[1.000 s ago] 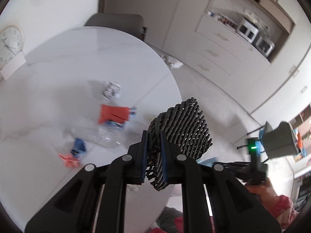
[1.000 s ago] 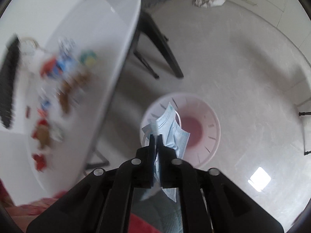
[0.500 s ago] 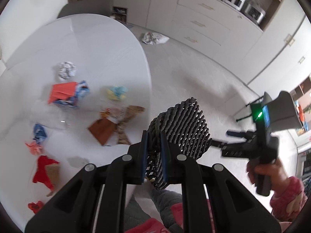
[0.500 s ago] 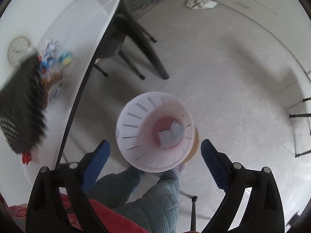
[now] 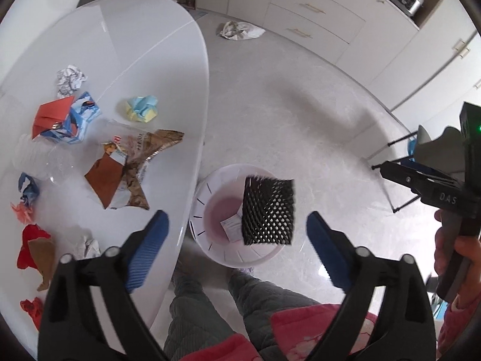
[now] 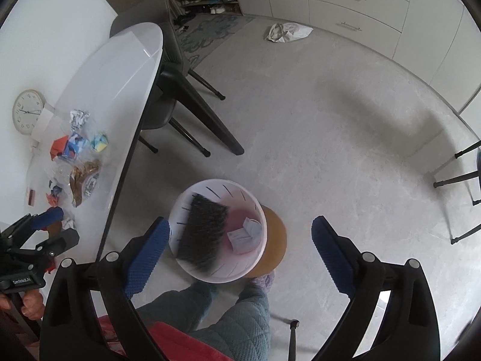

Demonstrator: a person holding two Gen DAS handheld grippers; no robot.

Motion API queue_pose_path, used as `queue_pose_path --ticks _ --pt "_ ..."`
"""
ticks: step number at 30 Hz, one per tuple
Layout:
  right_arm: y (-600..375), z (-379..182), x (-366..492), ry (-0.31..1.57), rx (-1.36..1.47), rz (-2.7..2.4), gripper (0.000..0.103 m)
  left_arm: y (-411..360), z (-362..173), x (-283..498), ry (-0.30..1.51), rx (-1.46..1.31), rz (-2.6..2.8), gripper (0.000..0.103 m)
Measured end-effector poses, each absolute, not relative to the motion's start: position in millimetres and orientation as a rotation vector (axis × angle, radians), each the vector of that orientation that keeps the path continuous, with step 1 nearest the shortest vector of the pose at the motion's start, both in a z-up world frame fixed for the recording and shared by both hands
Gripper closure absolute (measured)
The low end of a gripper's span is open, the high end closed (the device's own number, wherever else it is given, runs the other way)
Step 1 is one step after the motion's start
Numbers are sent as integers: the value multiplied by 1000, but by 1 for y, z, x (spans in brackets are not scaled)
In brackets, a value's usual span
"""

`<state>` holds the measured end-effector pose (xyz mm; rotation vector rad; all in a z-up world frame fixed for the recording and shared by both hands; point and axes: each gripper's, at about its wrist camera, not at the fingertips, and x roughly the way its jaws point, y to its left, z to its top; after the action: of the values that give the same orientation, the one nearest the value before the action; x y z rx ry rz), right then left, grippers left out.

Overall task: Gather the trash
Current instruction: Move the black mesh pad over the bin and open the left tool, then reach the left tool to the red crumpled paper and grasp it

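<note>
Left gripper over the bin, jaws opening, nothing between them — black mesh sheet is dropping in. Right gripper spread, empty. Wrappers remain on the table.

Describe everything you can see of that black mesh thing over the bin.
The black mesh piece is a roughly square sheet of dark honeycomb netting, like foam or paper packing wrap, with a frayed upper edge. Nothing grips it: it hangs free in the mouth of the white slotted bin, tilted, beyond the left gripper, whose jaws are opening with nothing between them. In the right wrist view it is motion-blurred. Below it, pale folded trash lies on the bin's pinkish bottom.
</note>
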<state>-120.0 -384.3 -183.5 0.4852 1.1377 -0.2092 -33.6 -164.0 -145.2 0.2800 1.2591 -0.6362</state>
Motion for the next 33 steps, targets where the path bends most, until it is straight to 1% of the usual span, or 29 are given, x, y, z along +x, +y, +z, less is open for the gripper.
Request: queue_pose_path --ticks 3,9,18,26,33 --pt "-385 -182 -118 1133 489 -206 8 -157 -138 -30 1241 258 -614 8" --pt "-380 -175 -110 1105 513 -181 8 -140 -120 -24 1190 265 -549 8" --pt "-350 -152 -83 1072 459 -114 7 -97 -94 -9 1121 238 -463 8" --pt "-285 -133 -39 1073 357 28 6 -16 -78 -2 1069 188 -298 8" --pt "-217 -131 -6 1105 246 171 6 85 -85 -11 1097 90 -91 8"
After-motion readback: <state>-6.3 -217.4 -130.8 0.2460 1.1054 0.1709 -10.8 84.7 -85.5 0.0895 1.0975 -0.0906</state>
